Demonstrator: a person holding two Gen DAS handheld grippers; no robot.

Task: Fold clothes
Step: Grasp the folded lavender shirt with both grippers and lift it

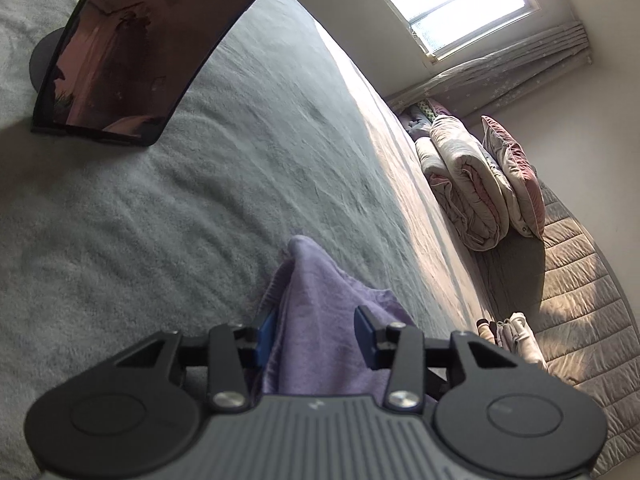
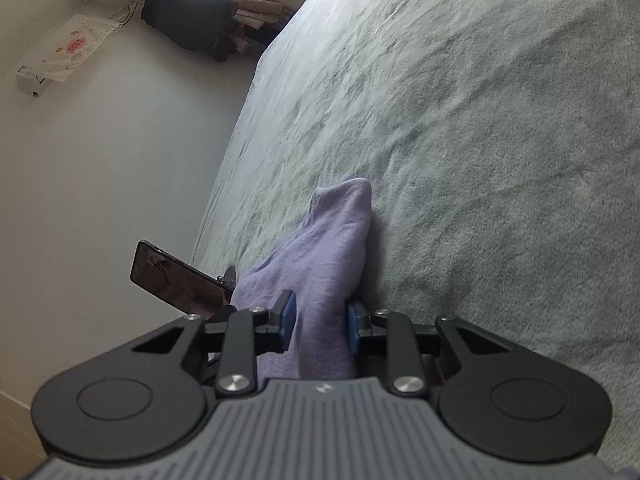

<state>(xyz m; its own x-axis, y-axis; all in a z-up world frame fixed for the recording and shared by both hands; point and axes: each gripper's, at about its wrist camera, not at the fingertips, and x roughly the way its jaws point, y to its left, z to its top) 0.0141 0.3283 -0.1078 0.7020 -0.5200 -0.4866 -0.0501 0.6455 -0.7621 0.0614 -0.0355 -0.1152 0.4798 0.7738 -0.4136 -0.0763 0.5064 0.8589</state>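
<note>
Over the grey-green blanket (image 1: 160, 208), we hold the purple cloth (image 1: 316, 320) in both claws. Our left gripper (image 1: 316, 332) is clamped on a bunched fold; our right gripper (image 2: 318, 322) pinches another fold, whose tip pokes forward just above the blanket. A phone (image 1: 132, 44) stands propped beside the cloth.

Daylight is pouring in through the window (image 1: 460, 4) at the far right of the left wrist view, blowing out its panes and laying a warm streak along the grey blanket (image 1: 240, 160). The near blanket (image 2: 480, 120) is sitting in dimmer, cooler shade. Both fisheye pictures are bending straight edges strongly and darkening at the corners, with fine detail staying soft.
</note>
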